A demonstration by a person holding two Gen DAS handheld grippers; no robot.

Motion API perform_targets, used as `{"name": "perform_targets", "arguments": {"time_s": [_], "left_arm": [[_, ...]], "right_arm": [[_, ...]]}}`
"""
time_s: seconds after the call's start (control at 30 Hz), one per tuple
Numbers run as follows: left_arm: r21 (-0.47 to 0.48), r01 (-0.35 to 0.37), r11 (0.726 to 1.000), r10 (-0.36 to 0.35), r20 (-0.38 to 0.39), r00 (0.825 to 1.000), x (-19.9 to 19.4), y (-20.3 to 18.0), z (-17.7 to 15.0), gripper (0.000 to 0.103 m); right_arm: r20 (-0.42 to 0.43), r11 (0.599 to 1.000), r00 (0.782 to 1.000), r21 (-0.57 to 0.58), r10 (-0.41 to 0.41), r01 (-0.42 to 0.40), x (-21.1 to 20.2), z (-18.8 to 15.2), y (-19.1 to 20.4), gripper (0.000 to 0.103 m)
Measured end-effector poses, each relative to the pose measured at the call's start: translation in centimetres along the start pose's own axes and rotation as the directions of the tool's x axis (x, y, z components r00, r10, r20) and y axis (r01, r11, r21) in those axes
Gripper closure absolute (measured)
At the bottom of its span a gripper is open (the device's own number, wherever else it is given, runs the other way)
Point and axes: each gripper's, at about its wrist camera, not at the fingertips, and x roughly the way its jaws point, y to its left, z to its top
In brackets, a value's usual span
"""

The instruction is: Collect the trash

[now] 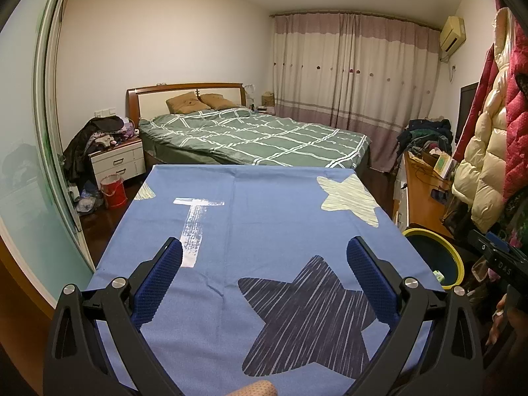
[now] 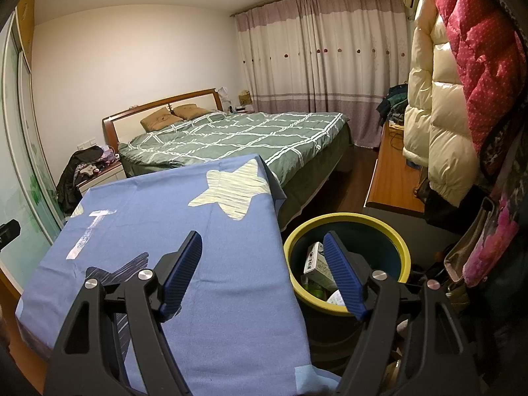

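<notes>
A dark trash bin with a yellow rim (image 2: 346, 221) stands on the floor right of the table; it also shows in the left wrist view (image 1: 457, 254). Inside lie a white carton (image 2: 316, 264) and other wrappers. My right gripper (image 2: 264, 242) is open and empty, with its right finger over the bin's mouth and its left finger over the table. My left gripper (image 1: 264, 250) is open and empty above the table with the blue star cloth (image 1: 270, 204). No trash shows on the cloth.
A bed with a green checked cover (image 1: 257, 135) stands beyond the table. A nightstand piled with clothes (image 1: 115, 155) and a red bucket (image 1: 114, 191) are at left. A wooden desk (image 2: 392, 178) and hanging coats (image 2: 439, 109) are at right.
</notes>
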Motion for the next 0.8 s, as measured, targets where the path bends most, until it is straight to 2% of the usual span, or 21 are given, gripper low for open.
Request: {"name": "perform_targets", "arguments": {"time_s": [0.57, 0.7, 0.8], "left_arm": [[0.005, -0.006, 1.000, 0.006, -0.011, 1.000, 0.5, 0.1, -0.2, 0.005], [0.011, -0.031, 0.999, 0.031, 0.003, 1.000, 0.5, 0.3, -0.3, 0.005], [0.000, -0.016, 1.000, 0.016, -0.021, 1.000, 1.0, 0.6, -0.1, 0.005]], "right_arm": [[-0.007, 1.000, 1.000, 0.002, 0.004, -0.004, 0.3, -0.2, 0.2, 0.031], [-0.008, 1.000, 1.000, 0.003, 0.004, -0.004, 0.4, -0.1, 0.2, 0.031], [-0.014, 1.000, 1.000, 0.003, 0.005, -0.005, 0.6, -0.1, 0.2, 0.031]]}}
